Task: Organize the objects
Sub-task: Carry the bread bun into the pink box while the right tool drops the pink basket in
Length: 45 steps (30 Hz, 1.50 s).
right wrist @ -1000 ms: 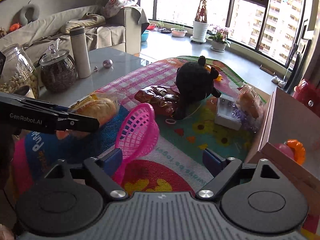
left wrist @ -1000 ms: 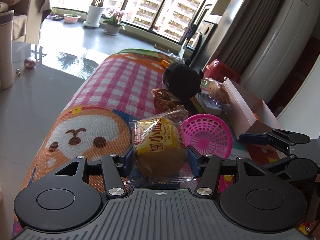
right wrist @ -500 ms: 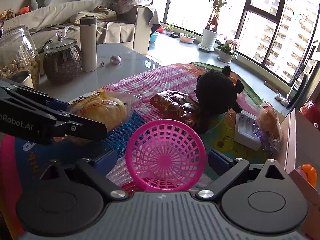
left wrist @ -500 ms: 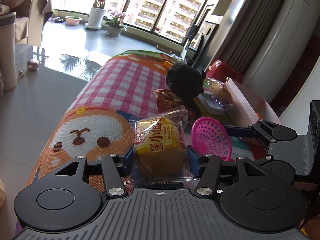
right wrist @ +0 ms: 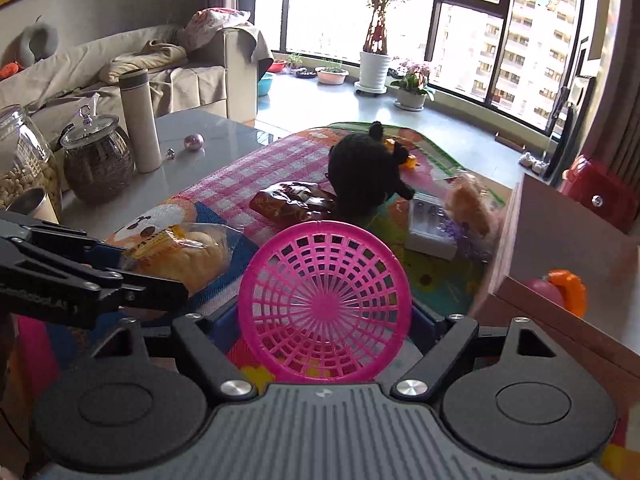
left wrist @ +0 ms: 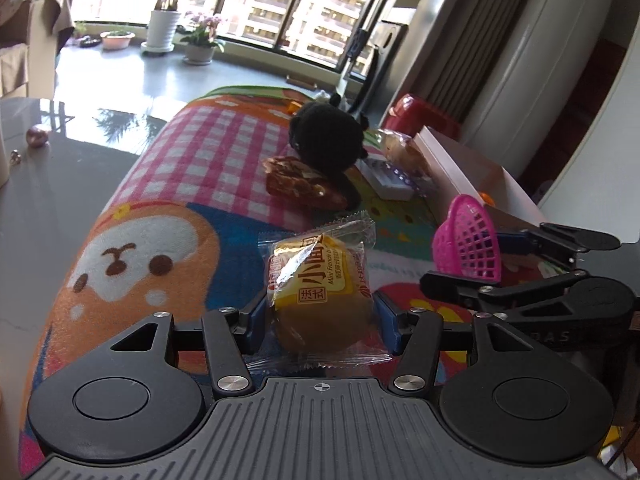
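My left gripper (left wrist: 320, 316) is shut on a wrapped yellow bread bun (left wrist: 320, 292) and holds it above the colourful mat (left wrist: 168, 208). My right gripper (right wrist: 324, 320) is shut on a pink plastic mesh basket (right wrist: 324, 300), held upright with its bottom facing the camera. The basket also shows in the left wrist view (left wrist: 470, 242), to the right of the bun. The bun and left gripper show in the right wrist view (right wrist: 180, 254) at the left.
On the mat lie a black plush toy (right wrist: 366, 174), a brown snack bag (right wrist: 294, 204), a white box (right wrist: 432, 226) and another wrapped bun (right wrist: 468, 204). An open cardboard box (right wrist: 568, 224) stands at the right. Glass jars (right wrist: 98, 160) and a white flask (right wrist: 140, 120) stand on the grey table.
My right gripper closed on the pink basket, lifted it and tipped it upright. My left gripper kept hold of the bun and shifted slightly.
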Each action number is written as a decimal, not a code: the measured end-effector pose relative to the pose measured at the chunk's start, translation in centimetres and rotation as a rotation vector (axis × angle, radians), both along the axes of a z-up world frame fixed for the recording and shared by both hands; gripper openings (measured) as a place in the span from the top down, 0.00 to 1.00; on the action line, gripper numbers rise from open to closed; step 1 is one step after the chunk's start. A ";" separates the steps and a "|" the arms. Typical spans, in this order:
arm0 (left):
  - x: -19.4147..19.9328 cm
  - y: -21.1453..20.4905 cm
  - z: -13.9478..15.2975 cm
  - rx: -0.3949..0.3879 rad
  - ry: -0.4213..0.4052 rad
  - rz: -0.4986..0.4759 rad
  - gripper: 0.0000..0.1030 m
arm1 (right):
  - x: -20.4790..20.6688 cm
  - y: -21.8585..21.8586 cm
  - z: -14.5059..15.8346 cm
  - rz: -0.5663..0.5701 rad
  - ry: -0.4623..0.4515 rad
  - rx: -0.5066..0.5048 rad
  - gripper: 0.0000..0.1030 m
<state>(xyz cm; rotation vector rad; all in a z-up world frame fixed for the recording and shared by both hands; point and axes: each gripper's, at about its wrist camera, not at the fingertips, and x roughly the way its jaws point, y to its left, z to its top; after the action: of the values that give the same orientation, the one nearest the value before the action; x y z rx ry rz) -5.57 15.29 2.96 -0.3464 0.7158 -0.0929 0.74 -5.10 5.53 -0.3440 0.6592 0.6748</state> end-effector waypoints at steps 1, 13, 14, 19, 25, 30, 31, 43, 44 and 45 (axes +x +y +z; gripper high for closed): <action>0.2 -0.8 0.0 0.001 0.007 -0.021 0.43 | -0.7 -1.0 0.3 -0.016 -0.008 -0.006 0.19; 5.5 -14.1 5.5 0.040 -0.075 -0.291 0.43 | -5.4 -15.6 1.6 -0.281 -0.052 0.078 0.19; 6.3 -15.2 6.1 0.042 -0.084 -0.302 0.43 | -5.4 -16.5 1.5 -0.300 -0.054 0.090 0.19; 12.0 -19.2 8.0 0.003 -0.091 -0.299 0.43 | -5.4 -19.8 1.3 -0.358 -0.076 0.141 0.19; 20.3 -21.6 7.8 -0.003 -0.197 -0.265 0.39 | -4.0 -21.3 0.1 -0.386 -0.053 0.178 0.19; 23.6 -21.0 6.7 -0.020 -0.211 -0.189 0.43 | -3.1 -21.7 0.5 -0.401 -0.071 0.188 0.19; 23.3 -20.4 6.8 -0.029 -0.229 -0.176 0.43 | -2.7 -21.8 1.2 -0.403 -0.087 0.195 0.19; 11.8 -11.5 3.2 0.033 -0.216 -0.181 0.43 | 15.5 -16.3 10.0 -0.475 -0.123 0.238 0.19; 11.1 -10.9 2.9 0.035 -0.208 -0.182 0.43 | 17.1 -15.4 9.9 -0.481 -0.091 0.247 0.19; 10.7 -10.2 2.5 0.035 -0.198 -0.184 0.43 | 18.4 -14.6 9.5 -0.484 -0.055 0.254 0.19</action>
<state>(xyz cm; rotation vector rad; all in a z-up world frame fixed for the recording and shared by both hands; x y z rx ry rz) 5.10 5.06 5.49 -0.2336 0.5514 -0.2843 19.12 -19.68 15.06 0.0364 0.5675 0.2787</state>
